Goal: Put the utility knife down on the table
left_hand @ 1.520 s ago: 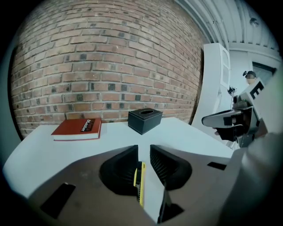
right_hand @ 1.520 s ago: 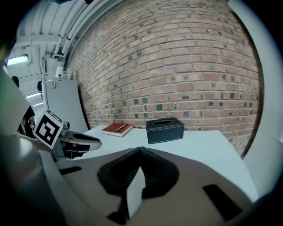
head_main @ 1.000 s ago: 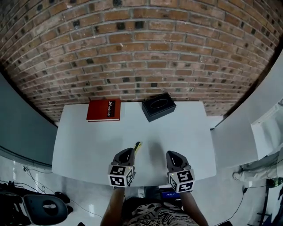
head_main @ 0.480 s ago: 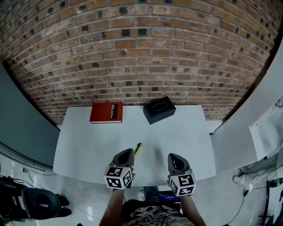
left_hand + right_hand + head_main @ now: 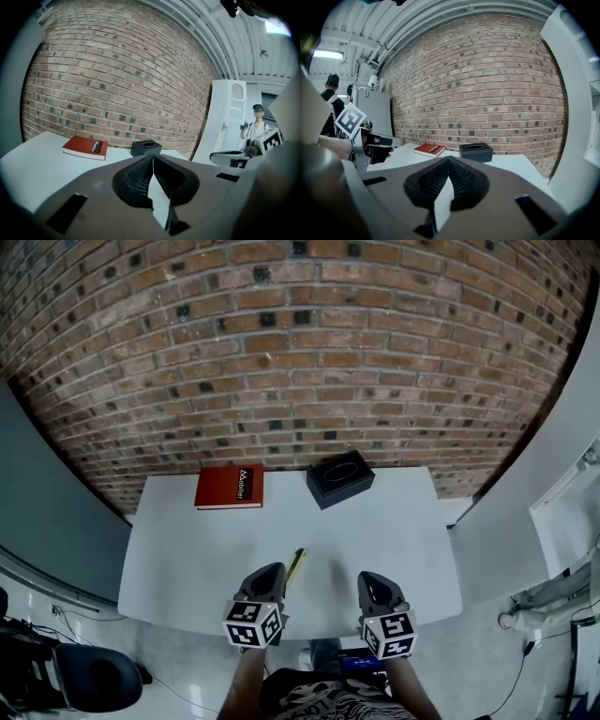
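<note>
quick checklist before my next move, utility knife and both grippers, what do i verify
1. Utility knife lying on the table: ok.
2. Left gripper jaws together with nothing between them: ok.
3. Right gripper jaws together, empty: ok.
4. Left gripper free of the knife: cannot tell; in the head view its tip sits right beside the knife.
5. Knife blade retracted: cannot tell, too small.
6. Red book and black tissue box at the table's far edge, well away from the knife: ok.
</note>
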Demonstrator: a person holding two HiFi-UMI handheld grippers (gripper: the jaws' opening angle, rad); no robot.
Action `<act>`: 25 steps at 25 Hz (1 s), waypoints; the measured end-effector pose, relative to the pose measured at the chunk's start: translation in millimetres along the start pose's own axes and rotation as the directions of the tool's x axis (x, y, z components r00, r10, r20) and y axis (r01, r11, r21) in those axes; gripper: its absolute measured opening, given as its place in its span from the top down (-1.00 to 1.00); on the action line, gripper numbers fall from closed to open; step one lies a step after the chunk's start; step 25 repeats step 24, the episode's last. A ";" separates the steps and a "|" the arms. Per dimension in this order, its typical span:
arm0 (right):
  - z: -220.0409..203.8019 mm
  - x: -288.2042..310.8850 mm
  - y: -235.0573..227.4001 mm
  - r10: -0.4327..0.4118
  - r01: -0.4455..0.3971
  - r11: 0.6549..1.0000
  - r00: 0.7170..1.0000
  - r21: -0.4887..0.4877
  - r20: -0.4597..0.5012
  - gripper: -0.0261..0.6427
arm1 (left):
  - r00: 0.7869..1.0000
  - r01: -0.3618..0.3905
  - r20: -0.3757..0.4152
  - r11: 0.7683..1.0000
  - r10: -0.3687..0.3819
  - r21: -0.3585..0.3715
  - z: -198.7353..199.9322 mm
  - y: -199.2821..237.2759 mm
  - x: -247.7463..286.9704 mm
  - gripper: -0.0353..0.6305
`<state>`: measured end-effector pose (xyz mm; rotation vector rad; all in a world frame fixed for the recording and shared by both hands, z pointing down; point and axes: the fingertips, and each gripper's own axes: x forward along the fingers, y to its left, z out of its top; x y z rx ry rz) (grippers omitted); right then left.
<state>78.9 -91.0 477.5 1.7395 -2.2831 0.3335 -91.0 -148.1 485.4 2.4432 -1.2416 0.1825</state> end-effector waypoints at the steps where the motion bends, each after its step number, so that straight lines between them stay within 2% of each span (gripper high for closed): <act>1: 0.0 0.2 1.1 0.002 -0.002 1.000 1.000 0.000 -0.001 0.92 | 1.000 0.001 0.000 1.000 -0.001 0.002 -0.2 0.2 -0.4 0.84; 7: -2.0 2.3 5.3 0.003 -0.003 1.000 1.000 0.001 -0.006 0.92 | 1.000 0.011 0.002 1.000 -0.011 0.000 -3.5 3.1 -3.3 0.84; 25: -6.3 -2.6 -1.6 0.008 -0.010 0.998 1.000 0.069 0.022 0.92 | 1.000 -0.021 -0.023 1.000 0.021 0.012 -13.3 7.8 -7.4 0.85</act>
